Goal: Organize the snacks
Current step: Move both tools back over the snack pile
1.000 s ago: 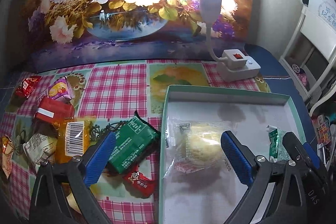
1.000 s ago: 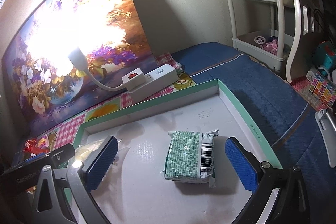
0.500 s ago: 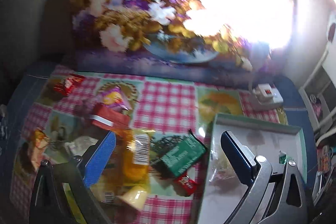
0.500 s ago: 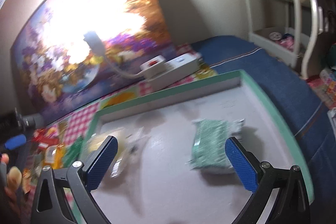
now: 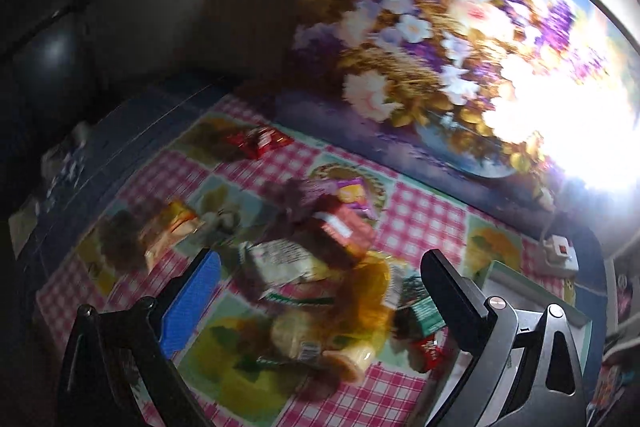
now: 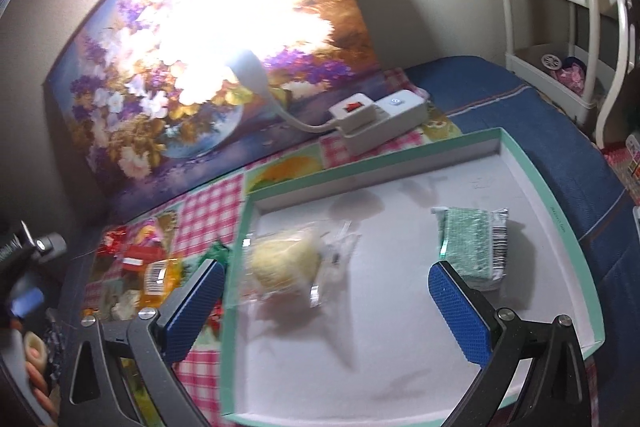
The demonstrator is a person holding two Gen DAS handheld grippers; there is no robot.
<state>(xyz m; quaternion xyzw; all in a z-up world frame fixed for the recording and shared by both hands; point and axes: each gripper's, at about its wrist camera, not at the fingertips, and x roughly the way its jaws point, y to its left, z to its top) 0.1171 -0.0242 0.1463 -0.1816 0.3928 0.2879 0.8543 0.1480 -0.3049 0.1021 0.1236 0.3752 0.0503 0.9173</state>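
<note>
A green-rimmed white box (image 6: 560,227) lies on the checked cloth. In it lie a clear-wrapped pale bun (image 6: 284,261) and a green packet (image 6: 472,247). My right gripper (image 6: 326,307) is open and empty above the box's near half. A blurred pile of snacks (image 5: 312,267) lies left of the box: a red packet (image 5: 340,227), an orange packet (image 5: 372,295), a green packet (image 5: 426,311). My left gripper (image 5: 316,291) is open and empty above this pile. A lone red wrapper (image 5: 258,141) lies far left.
A flower painting (image 6: 208,39) leans against the back wall. A white power strip with a bright lamp (image 6: 380,119) stands behind the box. A white shelf (image 6: 560,27) stands at the right. Blue cloth (image 6: 560,131) covers the right side.
My left gripper has swung left, from over the box to over the snack pile. My right gripper has shifted left, so the bun now lies between its fingers. Both stay open.
</note>
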